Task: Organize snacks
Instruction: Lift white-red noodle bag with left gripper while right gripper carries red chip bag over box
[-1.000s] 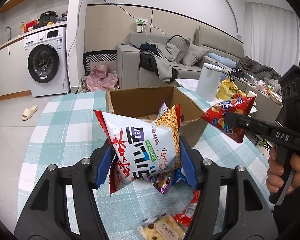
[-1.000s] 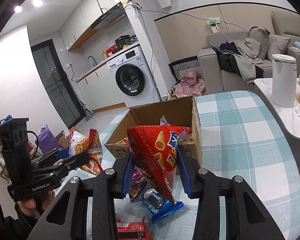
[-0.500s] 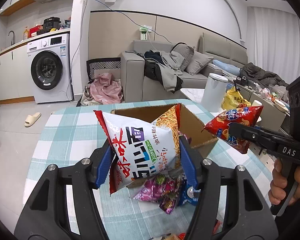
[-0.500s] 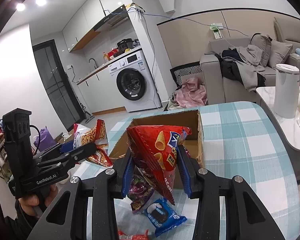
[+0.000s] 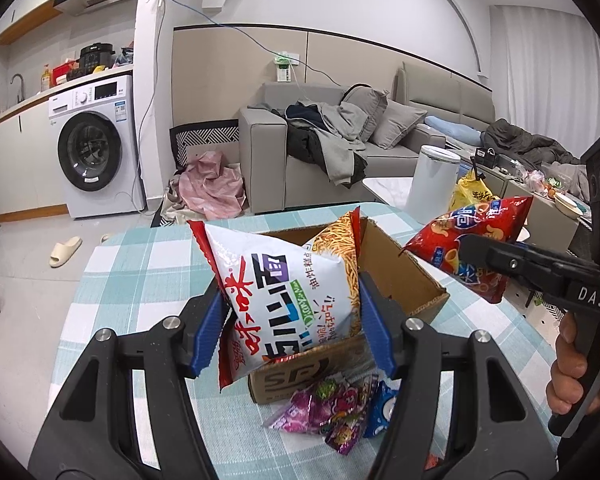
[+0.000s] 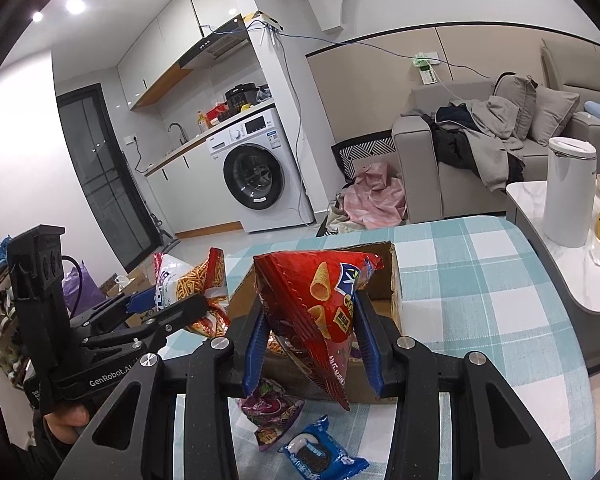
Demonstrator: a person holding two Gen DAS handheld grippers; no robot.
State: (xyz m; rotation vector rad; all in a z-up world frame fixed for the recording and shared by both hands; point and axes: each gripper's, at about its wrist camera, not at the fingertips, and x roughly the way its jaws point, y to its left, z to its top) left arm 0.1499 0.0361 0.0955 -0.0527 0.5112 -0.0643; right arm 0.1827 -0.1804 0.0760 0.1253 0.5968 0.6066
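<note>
My left gripper [image 5: 292, 320] is shut on a white and orange noodle snack bag [image 5: 288, 296], held up over the near end of the open cardboard box [image 5: 404, 276]. My right gripper [image 6: 310, 344] is shut on a red cone-snack bag [image 6: 324, 300], lifted in front of the same box [image 6: 394, 292]. From the left wrist view the right gripper [image 5: 466, 250] and its red bag [image 5: 468, 240] hang to the right of the box. In the right wrist view the left gripper [image 6: 156, 308] with its noodle bag [image 6: 188, 284] is at the left.
The box stands on a table with a teal checked cloth [image 5: 140, 264]. Purple candy packets [image 5: 324, 404] and a blue cookie pack [image 6: 320, 456] lie on the cloth in front of the box. A white bin [image 6: 568, 192] stands on a side table at the right. Sofa and washing machine lie beyond.
Both grippers have risen and moved toward the box with their bags; the box now sits lower and nearer under the bags, and the loose packets have slid toward the bottom of the views.
</note>
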